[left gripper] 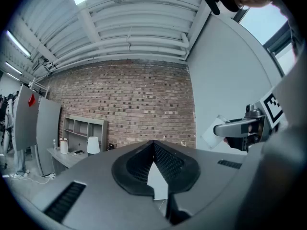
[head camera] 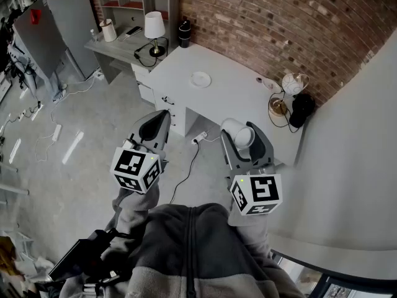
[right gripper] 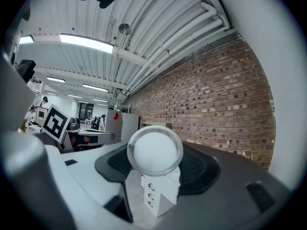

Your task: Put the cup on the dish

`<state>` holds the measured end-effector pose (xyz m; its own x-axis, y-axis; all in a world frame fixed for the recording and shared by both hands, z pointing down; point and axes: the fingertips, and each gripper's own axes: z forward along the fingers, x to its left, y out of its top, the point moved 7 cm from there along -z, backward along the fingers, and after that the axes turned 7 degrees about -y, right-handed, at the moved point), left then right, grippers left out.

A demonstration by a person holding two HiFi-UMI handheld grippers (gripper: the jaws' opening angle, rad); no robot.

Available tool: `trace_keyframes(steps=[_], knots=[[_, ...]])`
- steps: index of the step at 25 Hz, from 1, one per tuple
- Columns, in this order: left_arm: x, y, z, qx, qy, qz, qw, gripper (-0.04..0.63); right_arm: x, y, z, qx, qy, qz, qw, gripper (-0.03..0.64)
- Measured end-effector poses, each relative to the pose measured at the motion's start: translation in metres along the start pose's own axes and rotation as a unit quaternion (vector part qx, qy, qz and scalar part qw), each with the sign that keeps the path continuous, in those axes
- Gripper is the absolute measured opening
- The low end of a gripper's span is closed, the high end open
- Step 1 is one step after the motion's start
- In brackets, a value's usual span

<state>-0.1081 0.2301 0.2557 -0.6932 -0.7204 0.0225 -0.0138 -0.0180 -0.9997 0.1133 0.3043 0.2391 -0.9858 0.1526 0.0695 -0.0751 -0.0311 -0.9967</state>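
Two grippers: the person is holding one in each hand, and both are hanging in the air well short of the dish [head camera: 200, 79], on the person's side of it.
Dish: it is lying bare on the white desk [head camera: 242, 98], small, white and round.
Right gripper [right gripper: 154, 153]: its jaws are standing wide and pinching the cup [right gripper: 154, 150] across its round wall.
Cup: it is lying sideways in that grip, white, with one round end facing the gripper's camera; I cannot tell whether that end is the mouth or the base. It is riding in the air, well apart from the dish.
Left gripper [left gripper: 154, 145]: its fingertips are pressing together with nothing between them.
Handling: the cup is looking light and thin-walled, likely paper or plastic, so a hard squeeze is probably risking a dent. Its smooth curved side may be inviting a twist or slip.
Best hold: a gentle pinch across the middle of the wall, as now, is seeming safest, staying off the rim.
Next need: the cup is probably needing turning upright before going down on the dish's centre.
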Motion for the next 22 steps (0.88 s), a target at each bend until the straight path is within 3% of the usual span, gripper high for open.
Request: trace_keyframes(steps=[22], knots=[[-0.023, -0.017, 0.016, 0.025, 0.011, -0.006, 0.9996, 0.005, -0.026, -0.025, -0.002, 0.034, 0.017, 0.01, 0.999, 0.267]])
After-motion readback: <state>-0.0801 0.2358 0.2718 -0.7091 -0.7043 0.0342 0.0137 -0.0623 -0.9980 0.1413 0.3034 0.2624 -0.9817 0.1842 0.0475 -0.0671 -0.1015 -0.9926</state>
